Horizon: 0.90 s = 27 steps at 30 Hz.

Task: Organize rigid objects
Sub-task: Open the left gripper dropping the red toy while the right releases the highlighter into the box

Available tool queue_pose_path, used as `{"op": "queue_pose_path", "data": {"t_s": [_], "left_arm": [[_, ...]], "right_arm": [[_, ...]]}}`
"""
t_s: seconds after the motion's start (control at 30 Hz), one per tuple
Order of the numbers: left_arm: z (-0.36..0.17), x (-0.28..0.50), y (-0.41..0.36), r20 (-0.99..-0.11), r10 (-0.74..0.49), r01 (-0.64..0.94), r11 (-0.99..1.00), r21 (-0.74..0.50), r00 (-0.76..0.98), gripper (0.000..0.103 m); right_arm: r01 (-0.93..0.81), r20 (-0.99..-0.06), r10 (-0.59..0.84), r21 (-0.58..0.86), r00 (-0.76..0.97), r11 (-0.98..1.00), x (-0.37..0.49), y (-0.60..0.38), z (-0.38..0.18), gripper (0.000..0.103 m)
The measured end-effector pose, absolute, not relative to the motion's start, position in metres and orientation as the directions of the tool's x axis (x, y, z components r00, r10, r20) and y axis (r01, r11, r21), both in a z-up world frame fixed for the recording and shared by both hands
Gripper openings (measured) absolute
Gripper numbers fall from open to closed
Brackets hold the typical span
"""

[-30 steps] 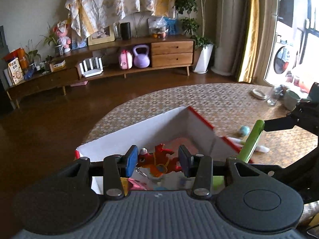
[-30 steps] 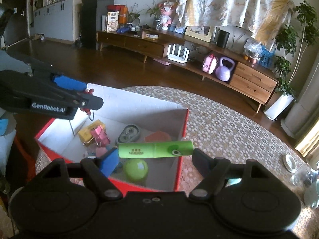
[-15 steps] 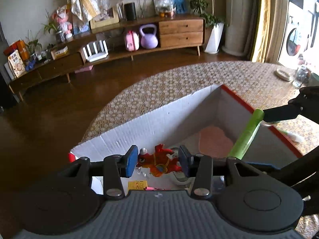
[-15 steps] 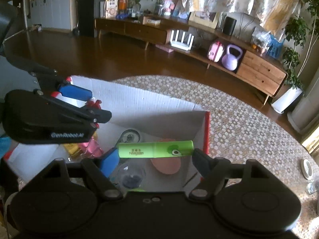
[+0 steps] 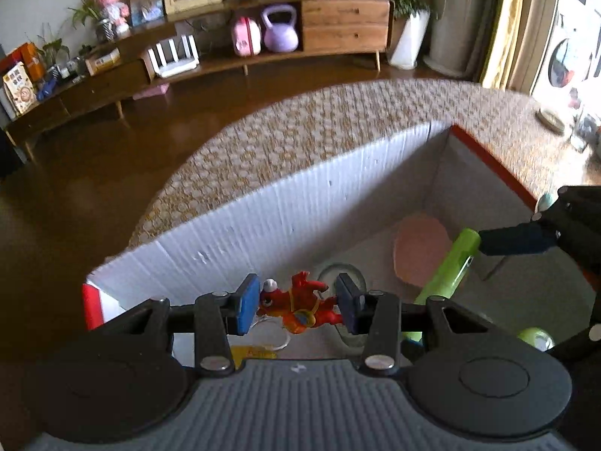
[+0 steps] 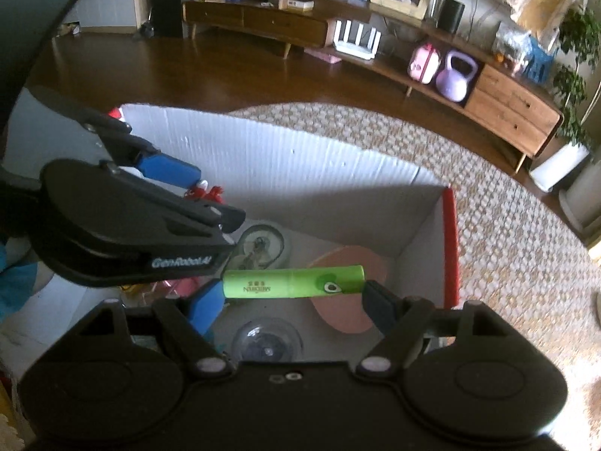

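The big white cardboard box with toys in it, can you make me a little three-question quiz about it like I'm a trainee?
1. True or false: the left hand-held gripper holds a red toy figure.
2. What does the right hand-held gripper clamp by its ends?
A) green plastic tube
B) spoon
3. The pink flat oval piece lies ___ the white cardboard box.

Key: 1 true; 2 A; 3 inside.

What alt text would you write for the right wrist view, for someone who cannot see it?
The right gripper clamps a green plastic tube endwise over an open white cardboard box. The left gripper, holding a small red toy figure, hangs over the same box.
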<state>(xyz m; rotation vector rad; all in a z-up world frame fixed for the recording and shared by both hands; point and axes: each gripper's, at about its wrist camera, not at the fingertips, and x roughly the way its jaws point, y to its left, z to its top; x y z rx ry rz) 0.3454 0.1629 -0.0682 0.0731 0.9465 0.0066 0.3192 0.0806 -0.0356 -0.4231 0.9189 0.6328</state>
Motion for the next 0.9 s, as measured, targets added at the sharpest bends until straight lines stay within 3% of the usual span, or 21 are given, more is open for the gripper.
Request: {"op": "queue_pose_path", "data": {"t_s": [0.4, 0.5, 0.9], "left_arm": [[-0.082, 0.352, 0.157, -0.852, 0.028, 0.030, 0.998, 0.051, 0.523, 0.044], [-0.082, 0.351, 0.157, -0.852, 0.030, 0.022, 0.999, 0.049, 0.523, 0.044], [-0.070, 0.335, 0.153, -0.831, 0.037, 0.014, 0.998, 0.053, 0.556, 0.049]], "right_arm": [[-0.650, -0.847, 0.316, -0.046, 0.428, 0.758, 0.320, 0.077, -0.037, 0.079], [-0.651, -0.842, 0.317, -0.052, 0.436, 0.757, 0.320, 0.076, -0.035, 0.085], [-0.646, -0.813, 0.362, -0.022, 0.455, 0.763, 0.305, 0.058, -0.015, 0.085]]}}
